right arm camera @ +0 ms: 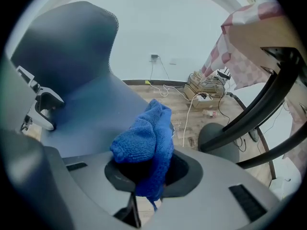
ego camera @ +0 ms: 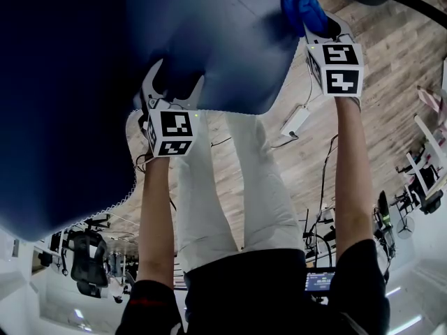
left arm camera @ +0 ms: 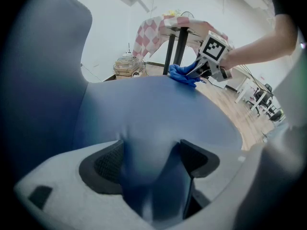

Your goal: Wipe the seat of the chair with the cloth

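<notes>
Cloth (right arm camera: 144, 140) gripped by right tool (right arm camera: 151, 170); left tool (left arm camera: 151, 163), in its view, clamps seat (left arm camera: 158, 107).

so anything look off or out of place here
Nothing spilled or damaged. The cloth is bunched into a wad in the right claw, at the far edge of the chair seat. The left claw pinches the seat's near edge.

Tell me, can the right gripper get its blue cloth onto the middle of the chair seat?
Probably yes. The right gripper, shut on the cloth, sits at the far edge of the seat, which lies bare; the left gripper only clamps its near edge.
</notes>
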Demonstrator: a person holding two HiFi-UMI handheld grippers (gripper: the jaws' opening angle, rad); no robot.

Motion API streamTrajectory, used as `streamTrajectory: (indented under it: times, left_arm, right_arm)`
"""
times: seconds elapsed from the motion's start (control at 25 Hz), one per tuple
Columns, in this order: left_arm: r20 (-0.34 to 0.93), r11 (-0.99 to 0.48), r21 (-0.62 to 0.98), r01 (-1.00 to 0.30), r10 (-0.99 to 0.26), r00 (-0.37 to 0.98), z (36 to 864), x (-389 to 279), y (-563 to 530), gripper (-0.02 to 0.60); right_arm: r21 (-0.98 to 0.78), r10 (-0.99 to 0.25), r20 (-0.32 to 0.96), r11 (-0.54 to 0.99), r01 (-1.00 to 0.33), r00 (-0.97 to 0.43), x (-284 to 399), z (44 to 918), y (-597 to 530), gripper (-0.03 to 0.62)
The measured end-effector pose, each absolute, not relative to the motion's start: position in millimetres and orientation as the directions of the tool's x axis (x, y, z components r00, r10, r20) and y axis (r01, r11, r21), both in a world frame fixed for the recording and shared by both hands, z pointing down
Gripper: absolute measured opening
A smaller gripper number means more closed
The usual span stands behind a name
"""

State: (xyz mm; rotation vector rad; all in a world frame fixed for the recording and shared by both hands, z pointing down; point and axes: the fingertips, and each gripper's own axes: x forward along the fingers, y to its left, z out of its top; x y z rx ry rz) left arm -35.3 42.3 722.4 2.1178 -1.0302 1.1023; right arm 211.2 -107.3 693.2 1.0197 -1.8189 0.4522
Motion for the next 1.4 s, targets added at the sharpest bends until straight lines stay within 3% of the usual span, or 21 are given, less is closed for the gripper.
streamTrajectory:
  times: [0.64,1.4]
  left_arm:
    - [0.845,-0.564,0.094,-0.820,-0.390,0.366,723.7,-34.9,43.1,0.365]
    - [0.833,-0.569,0.095,-0.817,-0.403,0.378,723.9,-34.4,42.3,0.365]
  right_arm:
    - [0.040,-0.442,0.866,0.528,-0.848,-0.234,178.2,695.2,-107.5,0.064]
    - [-0.043,-0.392,0.833,0.659,-0.751,-0.391,59.9,696.5,-118.0,0.064]
